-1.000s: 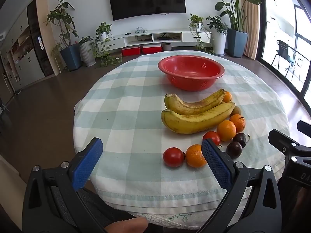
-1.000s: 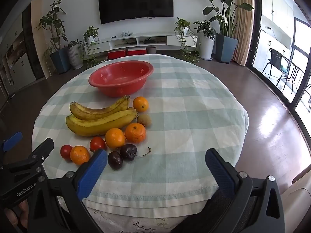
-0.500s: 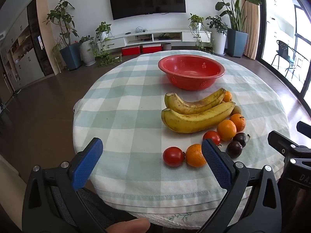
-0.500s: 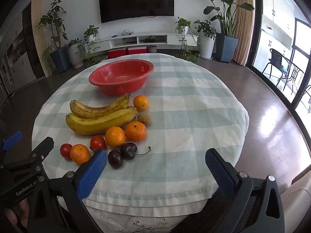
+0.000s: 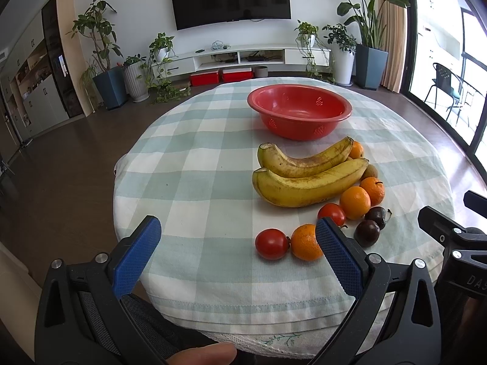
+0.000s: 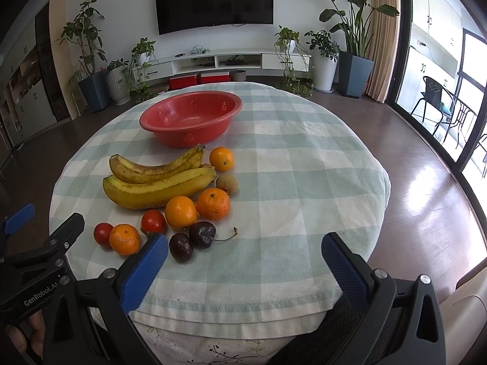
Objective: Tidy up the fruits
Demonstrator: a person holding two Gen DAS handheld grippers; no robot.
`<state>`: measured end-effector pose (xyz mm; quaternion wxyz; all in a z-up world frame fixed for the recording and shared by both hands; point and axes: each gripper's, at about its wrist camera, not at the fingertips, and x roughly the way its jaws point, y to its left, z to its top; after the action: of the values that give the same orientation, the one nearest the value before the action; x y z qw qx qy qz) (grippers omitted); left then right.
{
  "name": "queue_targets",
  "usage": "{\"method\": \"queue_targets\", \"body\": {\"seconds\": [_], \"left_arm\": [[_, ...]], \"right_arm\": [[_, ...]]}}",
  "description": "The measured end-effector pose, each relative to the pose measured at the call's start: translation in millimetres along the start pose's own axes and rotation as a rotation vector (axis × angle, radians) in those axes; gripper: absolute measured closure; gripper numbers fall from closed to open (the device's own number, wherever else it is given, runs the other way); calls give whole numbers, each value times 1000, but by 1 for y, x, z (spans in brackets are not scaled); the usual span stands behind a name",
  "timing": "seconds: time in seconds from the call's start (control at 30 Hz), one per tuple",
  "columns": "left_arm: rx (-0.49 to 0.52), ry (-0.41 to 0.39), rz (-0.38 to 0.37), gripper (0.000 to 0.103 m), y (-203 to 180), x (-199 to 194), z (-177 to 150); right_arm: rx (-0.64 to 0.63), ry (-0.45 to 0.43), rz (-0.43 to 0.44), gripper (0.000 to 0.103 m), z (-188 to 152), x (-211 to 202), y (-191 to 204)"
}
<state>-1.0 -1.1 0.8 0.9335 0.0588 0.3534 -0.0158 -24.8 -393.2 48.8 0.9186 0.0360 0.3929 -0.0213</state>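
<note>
Nothing moves since a second ago: left tool (image 5: pixel 237 249) and right tool (image 6: pixel 245 258) hover released at tabletop (image 5: pixel 197 152) edge; fruits (image 6: pixel 158 187) sit loose before empty red bowl (image 6: pixel 190 115), ready for sorting.

**Fruit tally on a checked table**

Two yellow, brown-flecked bananas (image 6: pixel 158 187) lie beside one round red plastic colander bowl (image 6: pixel 190 121) on the round table (image 6: pixel 304 182) under one green-and-white checked cloth. Four round orange citrus fruits are counted (image 6: pixel 223 158) (image 6: pixel 213 203) (image 6: pixel 180 212) (image 6: pixel 124 239), along with two small red tomatoes (image 6: pixel 153 221) (image 6: pixel 103 233), two dark purple cherries (image 6: pixel 202 234) (image 6: pixel 180 247) and one small brownish-green round fruit (image 6: pixel 226 183). Two black grippers with blue pads: left gripper (image 5: pixel 237 255), right gripper (image 6: pixel 243 261).
</note>
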Motion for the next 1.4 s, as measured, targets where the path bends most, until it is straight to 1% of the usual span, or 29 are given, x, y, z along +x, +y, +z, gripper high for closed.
{"method": "queue_targets", "body": {"seconds": [1.13,1.4], "left_arm": [[-5,8,-8,0,-2,0,-3],[-6,11,-8,0,-8,4,-15]], "right_arm": [[-3,4,-2,0,-3,2,0],[-3,6,-2,0,-3,3,-1]]}}
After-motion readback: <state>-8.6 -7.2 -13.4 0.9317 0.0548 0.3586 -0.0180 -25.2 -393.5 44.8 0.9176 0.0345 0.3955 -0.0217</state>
